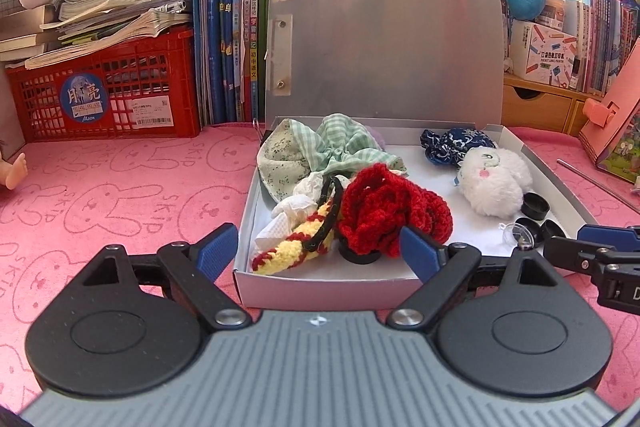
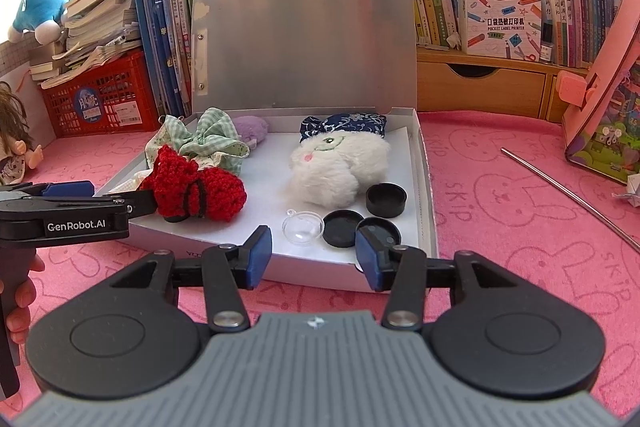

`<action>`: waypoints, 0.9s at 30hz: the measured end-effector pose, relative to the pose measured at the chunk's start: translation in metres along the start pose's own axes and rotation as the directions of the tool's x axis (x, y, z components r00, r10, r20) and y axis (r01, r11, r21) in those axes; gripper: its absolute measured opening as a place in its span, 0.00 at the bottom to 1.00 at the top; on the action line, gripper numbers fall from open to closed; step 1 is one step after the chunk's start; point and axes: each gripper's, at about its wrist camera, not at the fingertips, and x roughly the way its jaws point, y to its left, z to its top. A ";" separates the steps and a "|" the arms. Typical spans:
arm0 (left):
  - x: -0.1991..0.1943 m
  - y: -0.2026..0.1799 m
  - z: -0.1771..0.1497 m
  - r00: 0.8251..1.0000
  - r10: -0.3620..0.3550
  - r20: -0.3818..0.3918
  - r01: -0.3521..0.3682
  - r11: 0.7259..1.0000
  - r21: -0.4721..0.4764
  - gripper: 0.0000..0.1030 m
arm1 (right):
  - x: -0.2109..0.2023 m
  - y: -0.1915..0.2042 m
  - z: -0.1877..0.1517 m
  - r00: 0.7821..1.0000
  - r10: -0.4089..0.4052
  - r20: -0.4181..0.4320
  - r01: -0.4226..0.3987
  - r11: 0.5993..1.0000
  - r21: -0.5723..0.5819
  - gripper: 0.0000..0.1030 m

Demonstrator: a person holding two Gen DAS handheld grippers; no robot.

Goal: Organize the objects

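An open silver box (image 1: 320, 287) lies on the pink cloth with its lid (image 1: 384, 47) standing up behind. Inside are a red crochet piece (image 1: 384, 211), a yellow-and-red crochet piece (image 1: 288, 251), green checked fabric (image 1: 340, 143), a white plush (image 1: 494, 179), a blue patterned pouch (image 1: 452, 143), black caps (image 2: 386, 199) and a clear dome (image 2: 302, 229). My left gripper (image 1: 320, 251) is open and straddles the box's front left corner, with its right finger beside the red crochet piece. My right gripper (image 2: 314, 257) is open at the box's front edge, just before the dome and caps, with nothing between its pads.
A red crate (image 1: 108, 95) under stacked books and a row of upright books (image 1: 228, 27) line the back. A wooden drawer unit (image 2: 480, 91) and a pink cardboard house (image 2: 608, 87) stand at the right, with a metal rod (image 2: 568, 195) on the cloth. A doll (image 2: 16, 139) sits at the left.
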 end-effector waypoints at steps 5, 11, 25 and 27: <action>-0.017 -0.006 0.001 0.999 -0.045 0.021 0.045 0.999 -0.011 0.95 | -0.005 0.001 0.001 1.000 -0.012 0.013 0.012 1.000 0.003 0.67; -0.037 -0.017 -0.003 0.997 -0.067 0.042 0.066 0.997 0.028 0.97 | -0.014 -0.002 0.001 1.000 -0.019 0.017 0.019 1.000 0.023 0.73; -0.077 -0.025 -0.018 0.995 -0.088 0.045 0.088 0.996 0.011 0.98 | -0.053 0.004 -0.010 0.998 -0.038 0.041 0.039 0.999 -0.007 0.80; -0.084 -0.025 -0.019 0.995 -0.085 0.046 0.085 0.996 0.007 0.98 | -0.060 0.006 -0.012 0.999 -0.037 0.040 0.037 0.999 -0.009 0.80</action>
